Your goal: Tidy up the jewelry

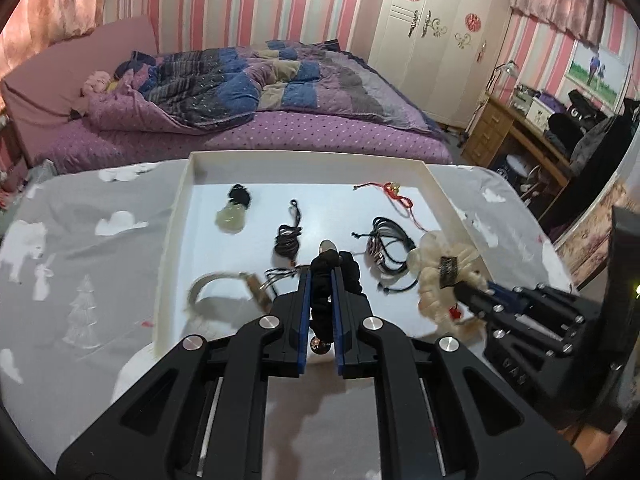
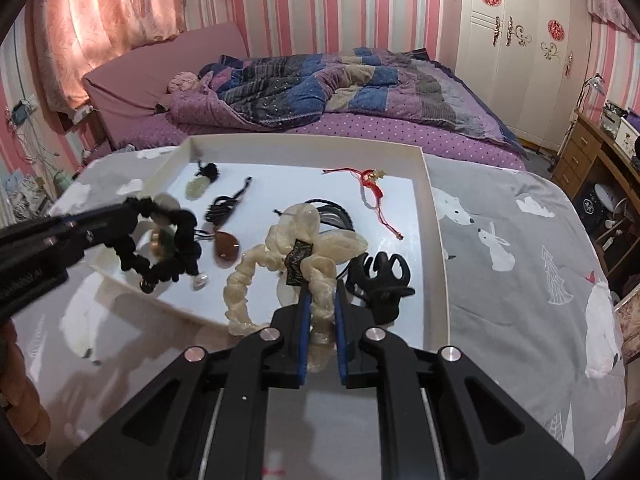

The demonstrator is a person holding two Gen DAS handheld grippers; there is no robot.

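Two claws, both clamped on scrunchies, lifted above tray. Tabletop (image 2: 520,240) under grey animal-print cloth, fills lower frame. White tray (image 1: 440,196) centre frame, on cloth. Left claw (image 1: 321,276) pinching black scrunchie (image 2: 160,240), centre of left view. Right claw (image 2: 320,296) pinching cream scrunchie (image 2: 256,272), centre of right view. Black hair clip (image 2: 380,280) in tray, just right of right claw. Black cord bracelets (image 1: 388,248), dark cord necklace (image 1: 288,240), red string bracelet (image 1: 396,192), pale green pendant (image 1: 231,218) spread on tray floor.
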